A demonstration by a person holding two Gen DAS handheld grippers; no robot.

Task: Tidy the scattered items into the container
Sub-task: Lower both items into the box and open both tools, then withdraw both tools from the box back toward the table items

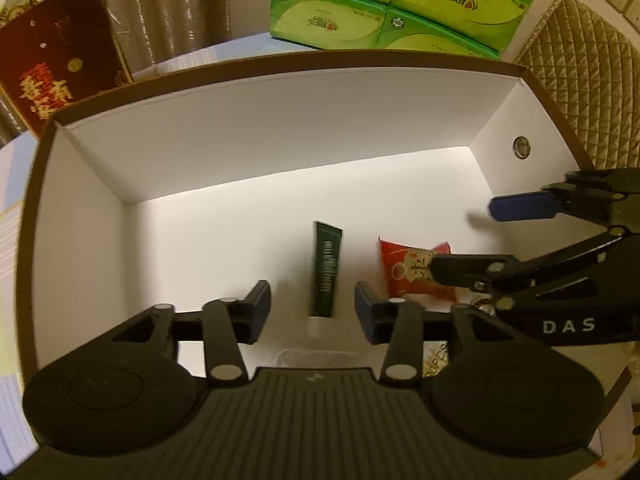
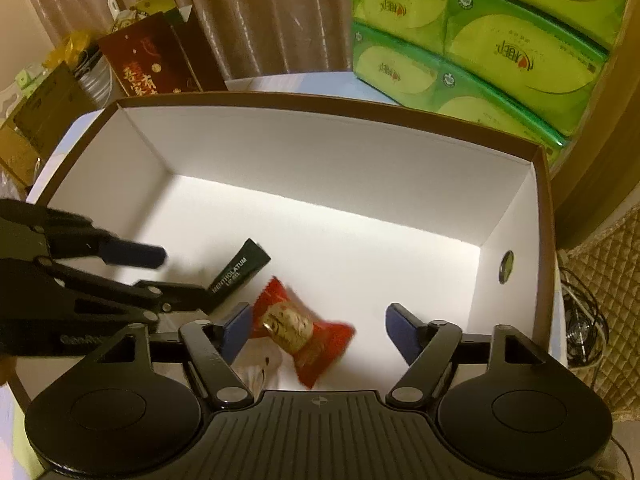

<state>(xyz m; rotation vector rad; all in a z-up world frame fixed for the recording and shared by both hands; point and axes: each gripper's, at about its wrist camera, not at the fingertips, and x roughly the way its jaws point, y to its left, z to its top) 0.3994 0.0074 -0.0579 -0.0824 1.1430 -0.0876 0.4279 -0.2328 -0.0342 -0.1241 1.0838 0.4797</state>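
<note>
both grippers hang inside a white box, jaws apart and holding nothing: the left gripper straddles a dark green tube lying on the floor, the right gripper a red snack packet. withdrawing carelessly, a finger could likely drag either item back out.
</note>
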